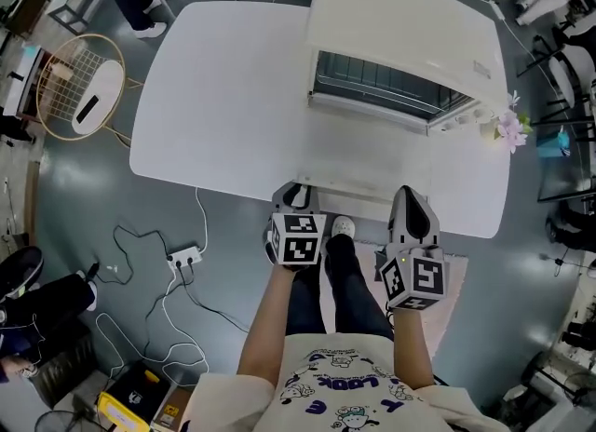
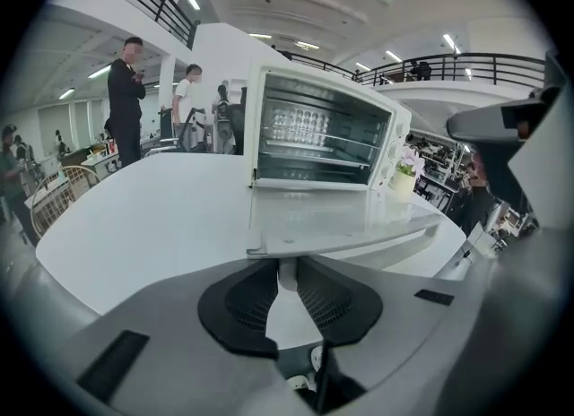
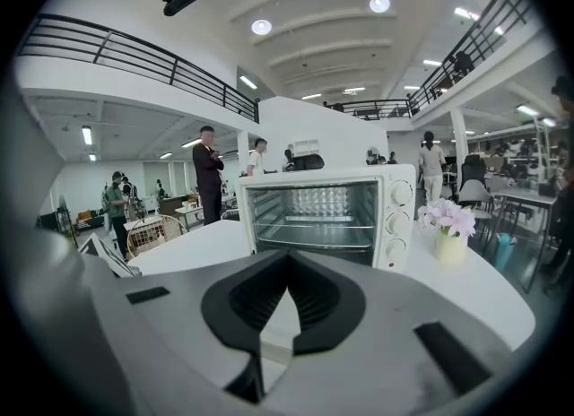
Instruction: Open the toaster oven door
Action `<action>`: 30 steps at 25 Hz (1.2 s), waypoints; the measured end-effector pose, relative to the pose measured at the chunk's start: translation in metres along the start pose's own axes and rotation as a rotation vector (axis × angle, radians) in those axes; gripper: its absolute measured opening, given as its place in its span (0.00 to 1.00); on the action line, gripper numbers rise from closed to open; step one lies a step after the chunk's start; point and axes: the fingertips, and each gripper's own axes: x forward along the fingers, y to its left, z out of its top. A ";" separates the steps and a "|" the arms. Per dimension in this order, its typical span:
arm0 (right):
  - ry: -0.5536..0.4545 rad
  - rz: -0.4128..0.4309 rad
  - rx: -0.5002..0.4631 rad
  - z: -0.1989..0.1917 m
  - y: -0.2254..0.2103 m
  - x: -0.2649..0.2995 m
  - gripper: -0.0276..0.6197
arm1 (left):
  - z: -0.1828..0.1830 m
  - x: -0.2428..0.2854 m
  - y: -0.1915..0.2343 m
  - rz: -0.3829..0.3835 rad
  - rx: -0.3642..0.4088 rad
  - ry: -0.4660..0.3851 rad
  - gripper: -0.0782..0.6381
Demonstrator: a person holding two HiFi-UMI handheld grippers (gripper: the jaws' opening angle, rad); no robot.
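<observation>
Oven point(image 1: 400, 11) door point(image 2: 332, 217) down, rack point(image 3: 314, 224) inside; L gripper point(image 1: 296, 195) clamps door handle point(image 2: 286, 276), R gripper point(image 3: 287, 260) closed.

Tongs point(image 3: 287, 260) seemingly shut before open toaster oven point(image 3: 318, 212)

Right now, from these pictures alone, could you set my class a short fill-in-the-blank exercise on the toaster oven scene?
1. The door of the toaster oven is ___.
2. The table under it is ___ in colour.
3. The right gripper has its fingers together and holds ___.
4. In the right gripper view, the flowers stand to the oven's ___.
Missing words: open; white; nothing; right.
</observation>
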 end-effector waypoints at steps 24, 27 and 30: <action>0.060 -0.007 -0.014 -0.049 -0.002 0.005 0.04 | -0.038 0.032 0.005 0.006 0.021 0.059 0.21; 0.058 0.000 -0.011 -0.049 0.003 0.005 0.04 | -0.039 0.031 0.005 0.006 0.020 0.059 0.21; 0.053 0.003 -0.009 -0.047 0.004 0.005 0.04 | -0.039 0.030 0.005 0.003 0.027 0.059 0.21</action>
